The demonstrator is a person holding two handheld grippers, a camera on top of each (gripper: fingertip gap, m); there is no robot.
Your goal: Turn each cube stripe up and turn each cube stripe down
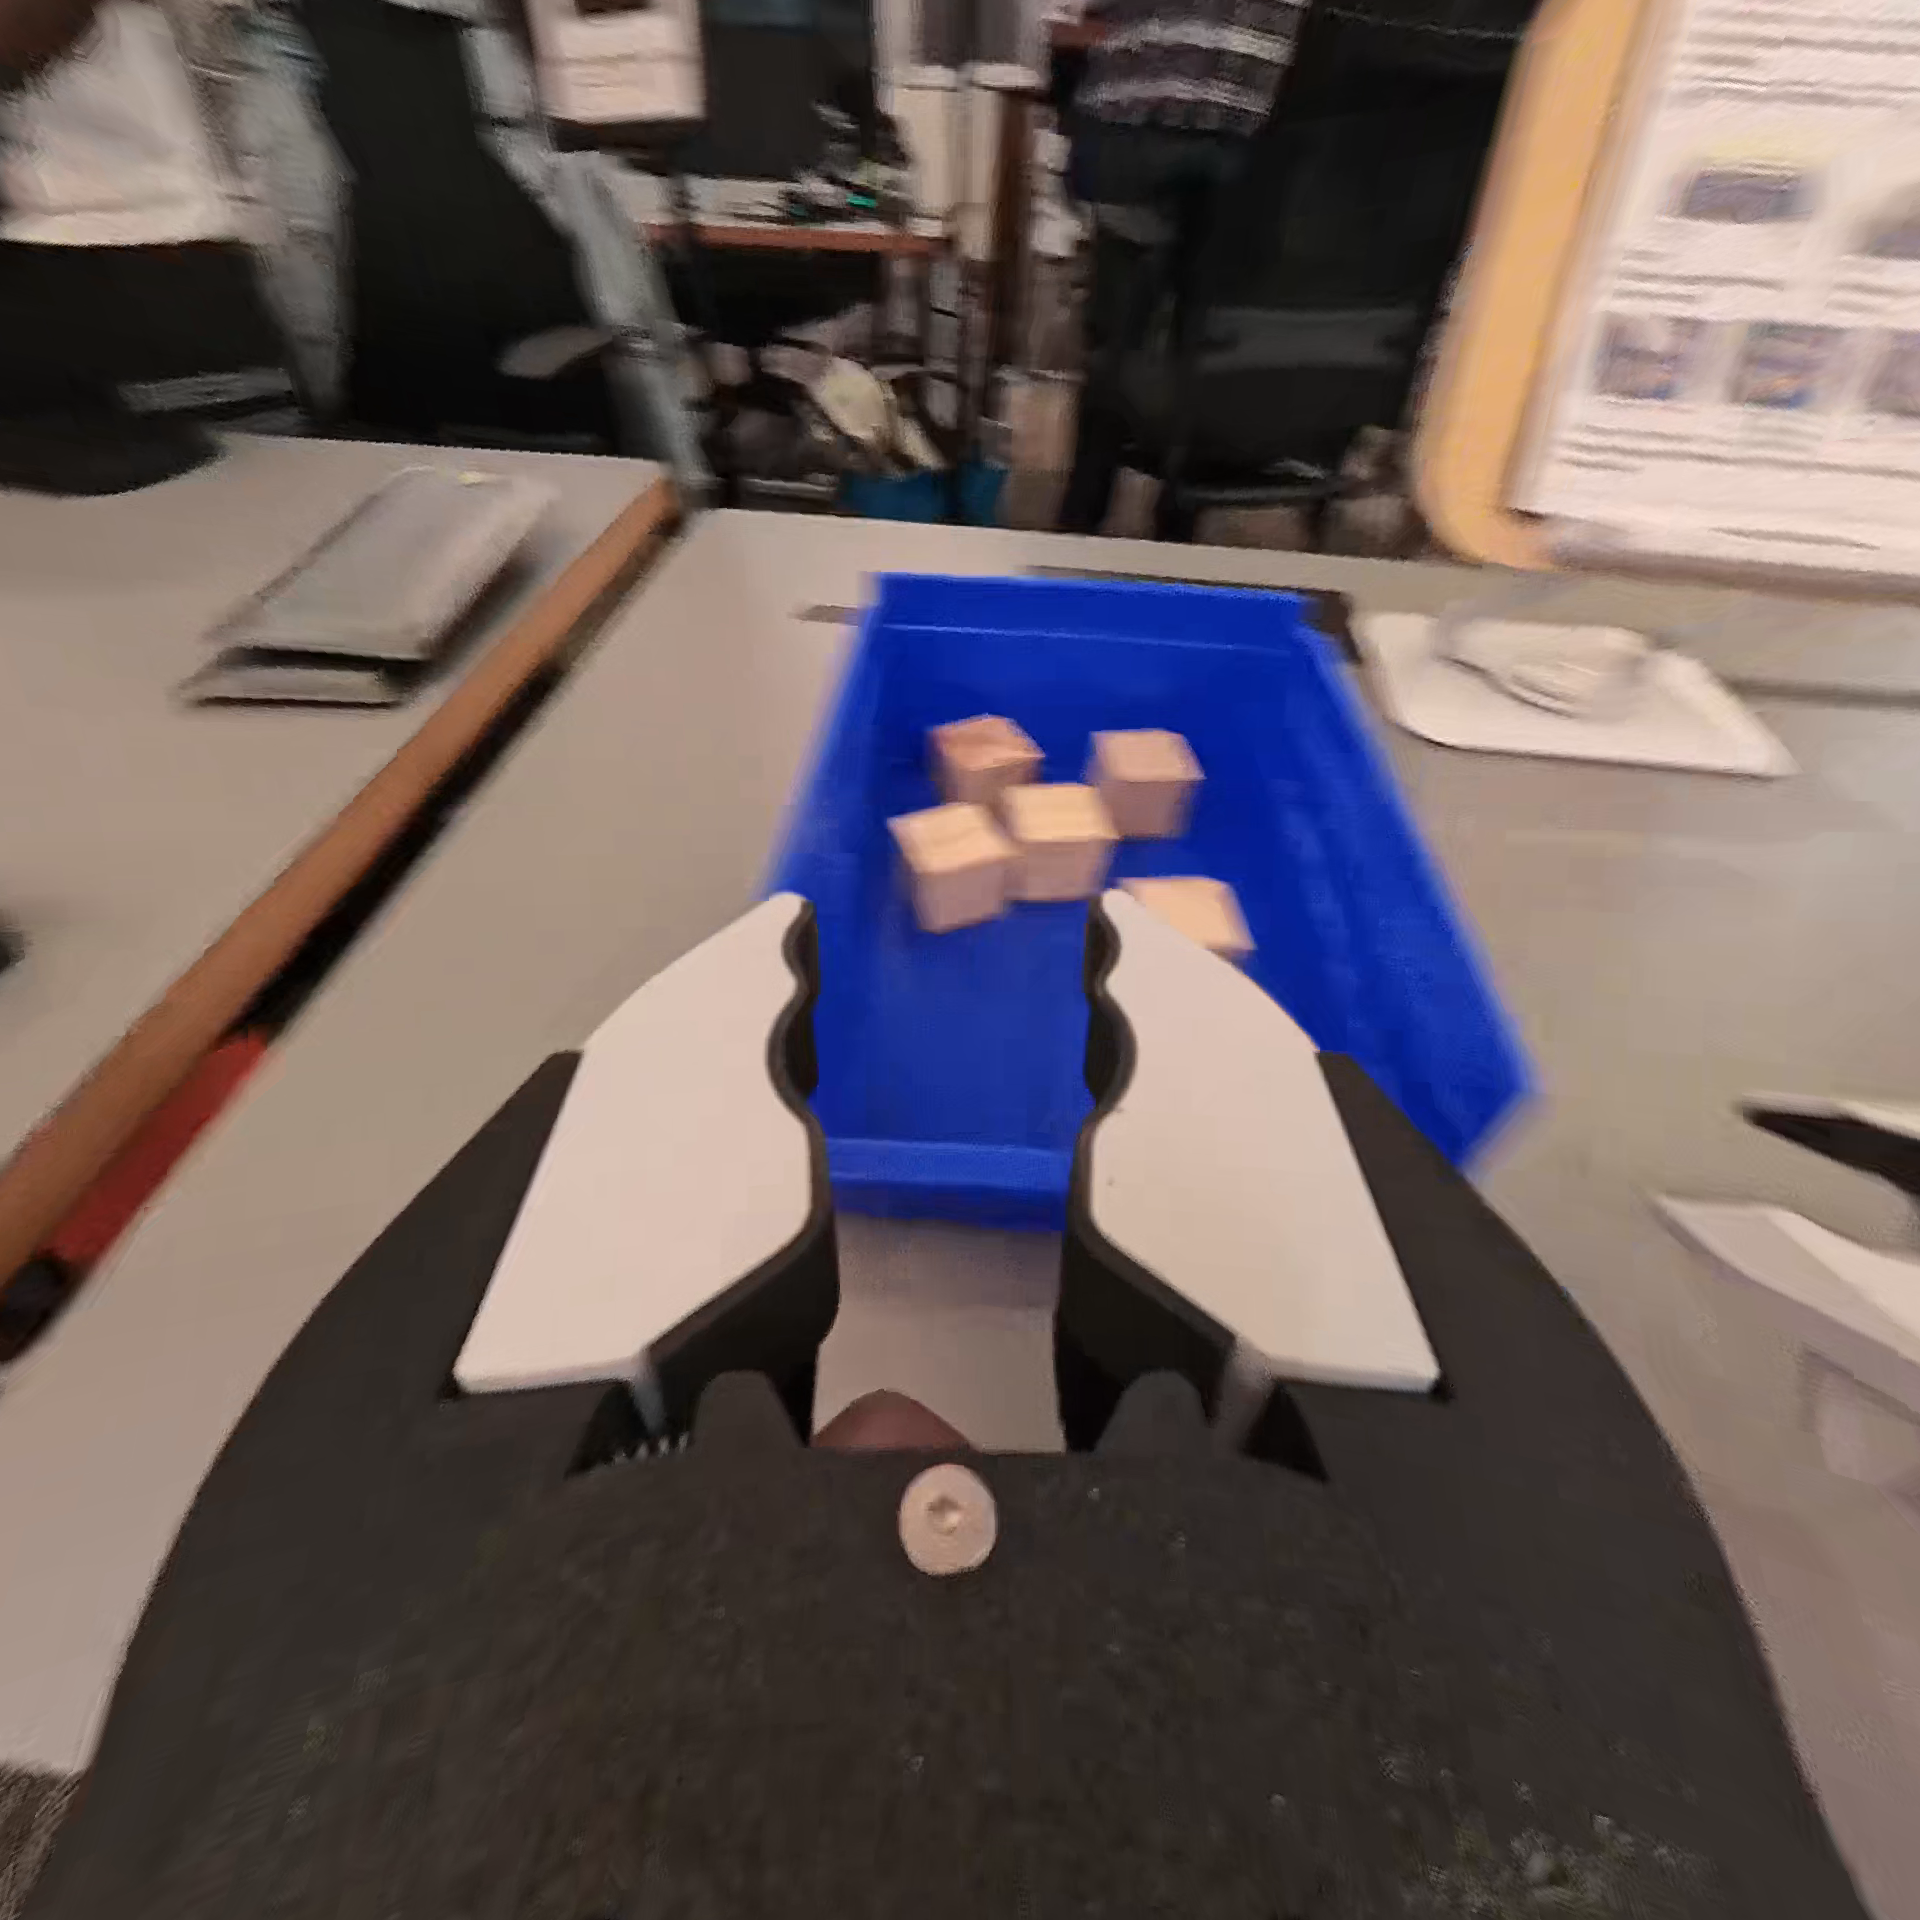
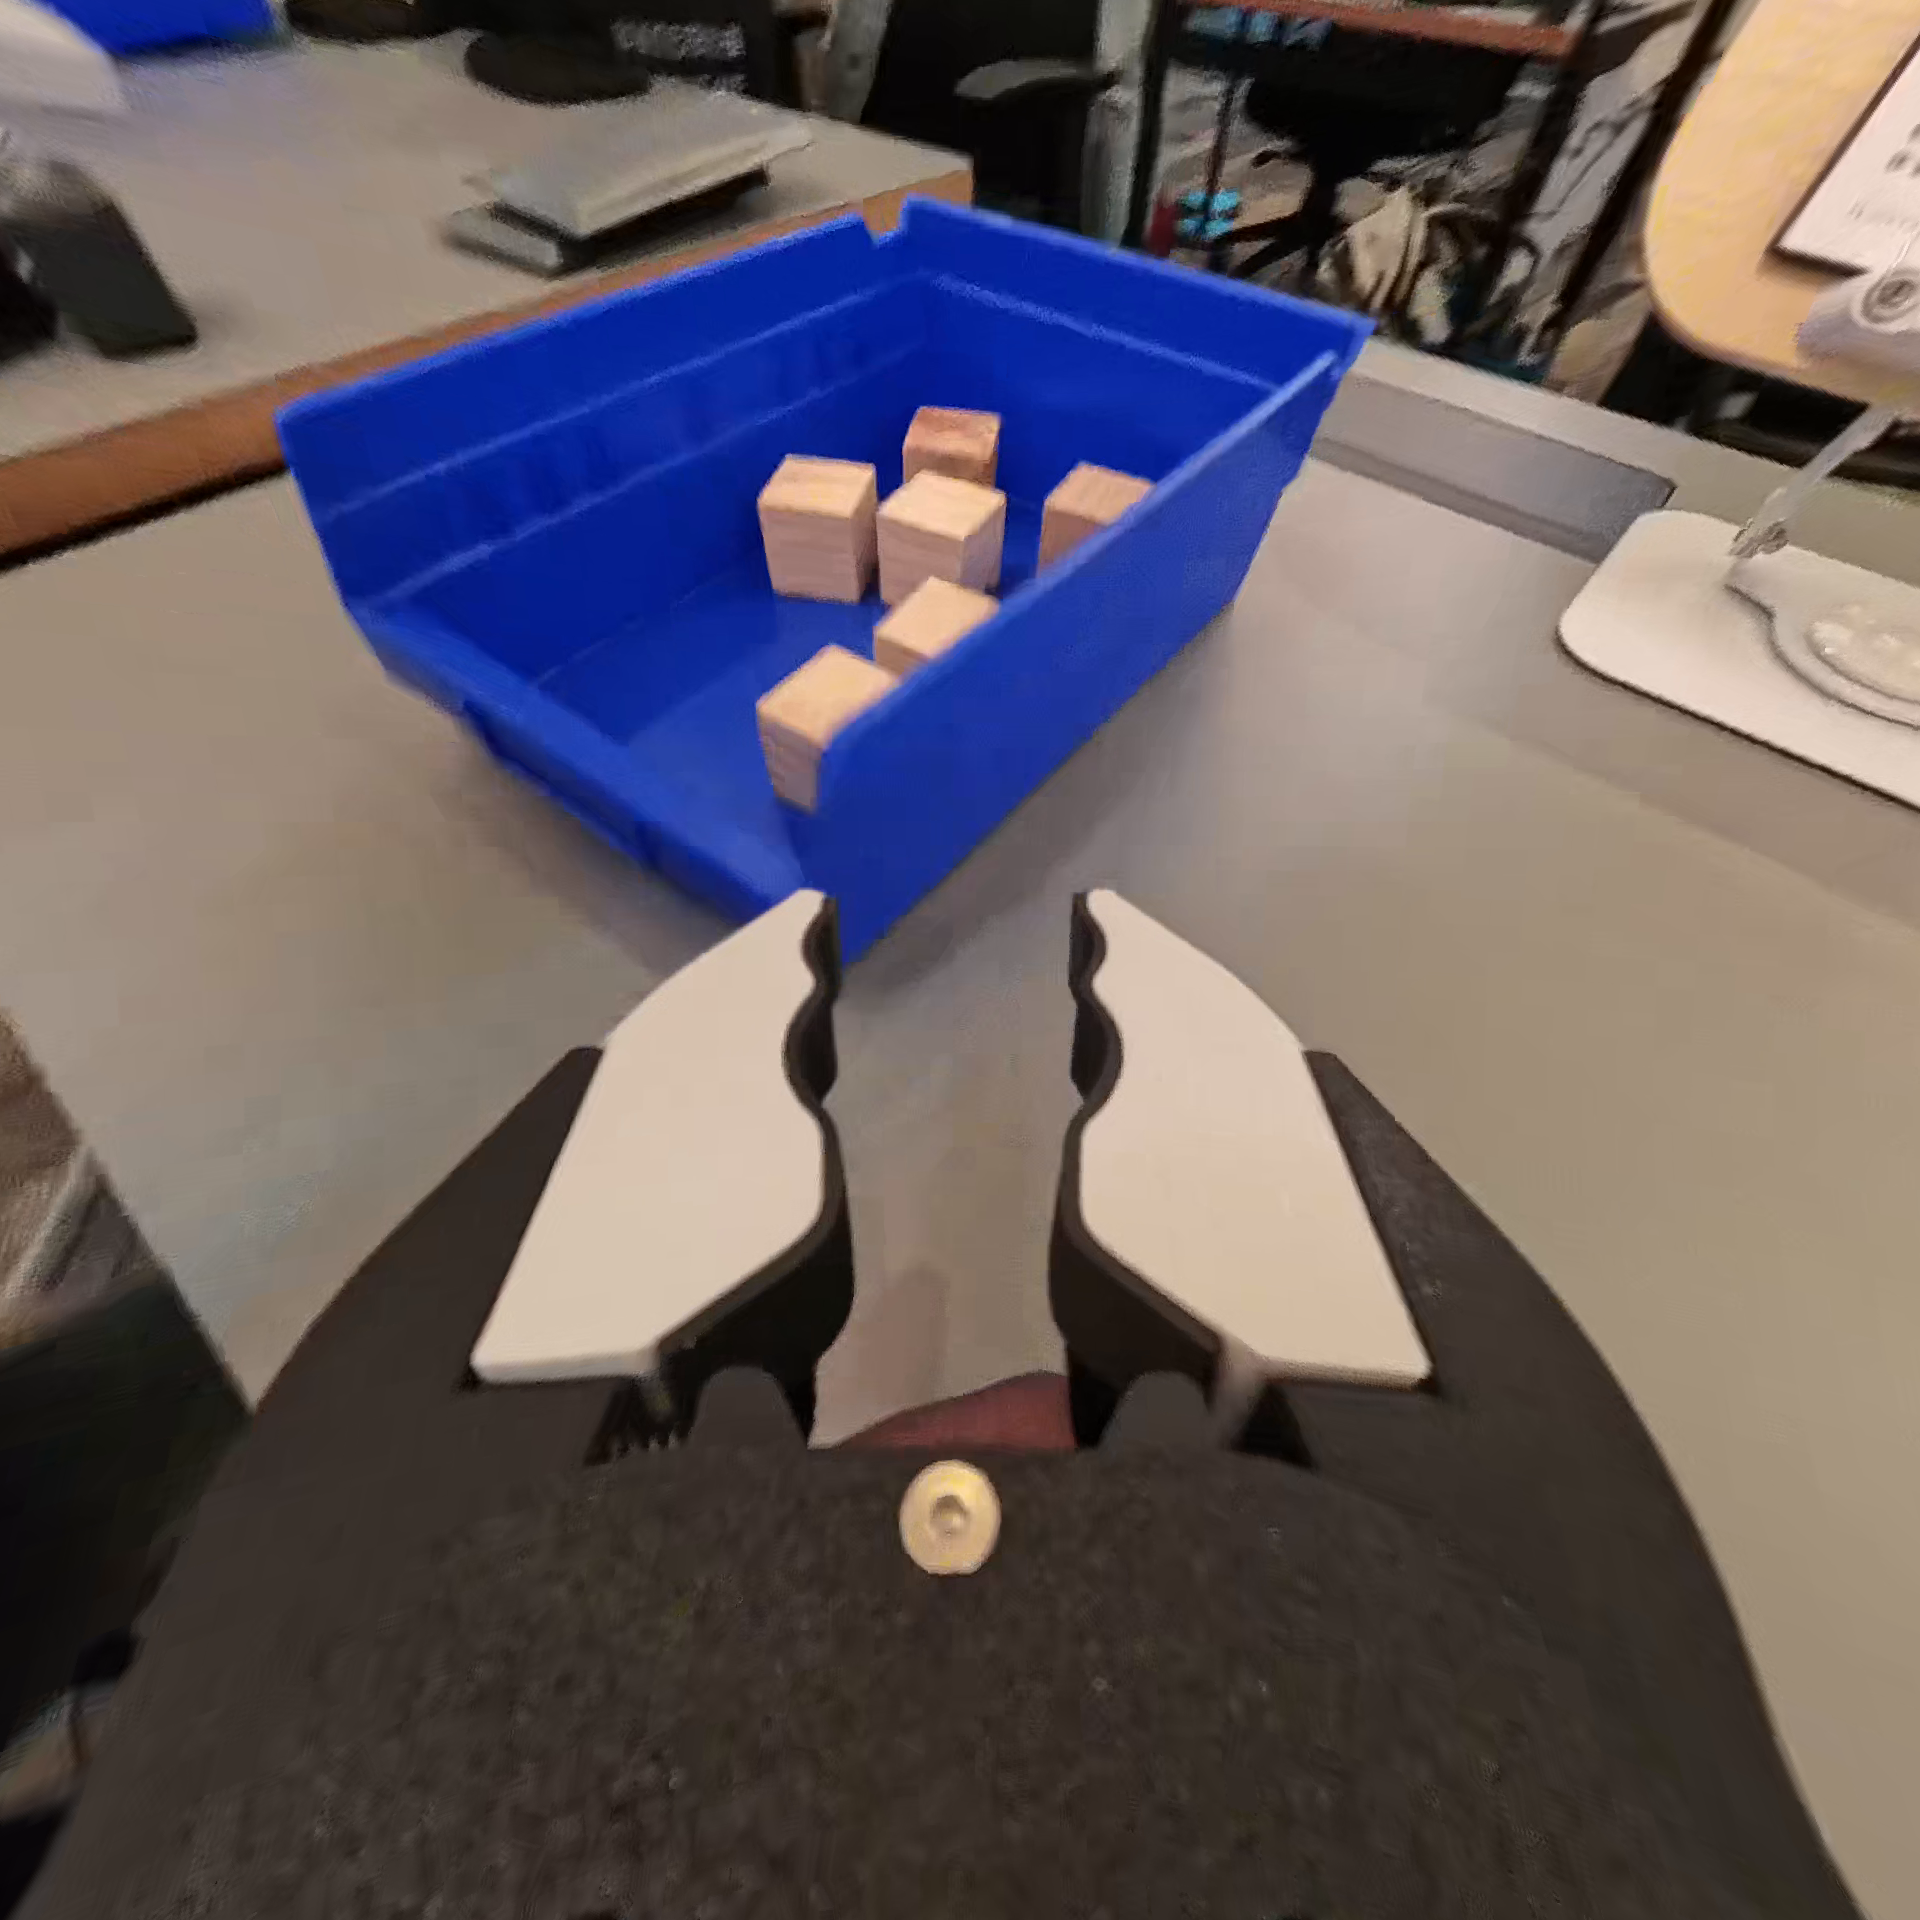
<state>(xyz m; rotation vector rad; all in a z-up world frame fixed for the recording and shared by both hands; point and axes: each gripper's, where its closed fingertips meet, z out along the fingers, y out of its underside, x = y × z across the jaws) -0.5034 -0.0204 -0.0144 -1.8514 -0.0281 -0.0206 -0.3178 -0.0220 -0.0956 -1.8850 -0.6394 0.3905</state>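
Several plain wooden cubes lie in a blue plastic bin on a grey table; the left wrist view is blurred. My left gripper is open and empty, its tips over the bin's near end, short of the cubes. In the right wrist view the same bin sits ahead with the cubes grouped toward its right wall. My right gripper is open and empty, just outside the bin's near corner, above the table. No stripe can be made out on any cube.
A white mat with a clear object lies right of the bin. A grey flat stack rests on the neighbouring table at left, past a wood-edged gap. A poster board stands far right. People stand behind.
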